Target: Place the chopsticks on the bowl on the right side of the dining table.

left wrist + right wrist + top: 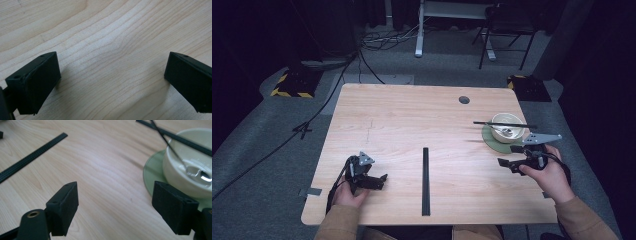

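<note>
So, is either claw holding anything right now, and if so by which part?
Nothing is held. The right claw stands open over bare table beside the bowl, and the left claw is open too, with wood between its jaws.

Tan sleeves, black left gripper (379,181) and right gripper (507,163) with blocky screw-holed jaws, grey three-cornered plates, trailing black cables.

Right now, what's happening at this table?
A person holds a gripper in each hand at a wooden table. The right gripper is open and empty beside a cream bowl on a green saucer, with black chopsticks laid across the rim. The left gripper is open over bare wood. A black strip lies mid-table.
</note>
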A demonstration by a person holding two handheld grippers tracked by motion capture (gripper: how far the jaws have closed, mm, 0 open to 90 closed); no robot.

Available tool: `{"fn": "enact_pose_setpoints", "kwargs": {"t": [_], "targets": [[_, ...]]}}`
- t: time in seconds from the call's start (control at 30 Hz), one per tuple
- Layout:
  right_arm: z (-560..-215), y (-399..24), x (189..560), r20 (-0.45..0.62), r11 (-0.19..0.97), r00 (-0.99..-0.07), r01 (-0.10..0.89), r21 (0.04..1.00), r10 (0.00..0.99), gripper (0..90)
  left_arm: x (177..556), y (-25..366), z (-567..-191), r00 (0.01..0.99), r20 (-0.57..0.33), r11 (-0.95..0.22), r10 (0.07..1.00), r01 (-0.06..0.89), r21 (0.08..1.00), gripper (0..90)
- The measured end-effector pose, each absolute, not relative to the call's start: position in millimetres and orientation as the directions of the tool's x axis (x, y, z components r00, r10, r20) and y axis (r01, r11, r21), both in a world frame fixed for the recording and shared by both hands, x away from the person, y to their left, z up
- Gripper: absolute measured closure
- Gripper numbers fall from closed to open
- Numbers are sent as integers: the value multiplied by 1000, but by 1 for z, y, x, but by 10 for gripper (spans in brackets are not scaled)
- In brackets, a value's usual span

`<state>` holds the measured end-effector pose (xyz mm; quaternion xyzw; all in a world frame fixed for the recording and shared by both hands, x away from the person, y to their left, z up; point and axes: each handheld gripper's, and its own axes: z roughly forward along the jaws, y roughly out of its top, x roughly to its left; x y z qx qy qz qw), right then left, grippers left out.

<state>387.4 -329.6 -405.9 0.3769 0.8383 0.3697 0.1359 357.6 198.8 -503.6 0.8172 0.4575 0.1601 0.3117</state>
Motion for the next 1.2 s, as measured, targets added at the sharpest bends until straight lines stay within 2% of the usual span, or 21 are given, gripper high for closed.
{"fn": "enact_pose_setpoints", "kwargs": {"t": [0.23,0.57,0.77,1.2], "targets": [[-438,-329,380,118,412,-675,569,712,728,204,358,199,-504,531,-23,-388,847,647,656,7],[-467,-324,371,111,433,-677,578,691,727,196,358,199,-504,532,-22,-390,846,646,656,6],[-481,-320,363,53,468,-696,535,703,716,204,358,199,-504,531,-23,-388,847,647,656,6],[-499,-312,351,-12,470,-693,476,743,721,209,358,199,-504,531,-23,-388,847,647,656,7]]}}
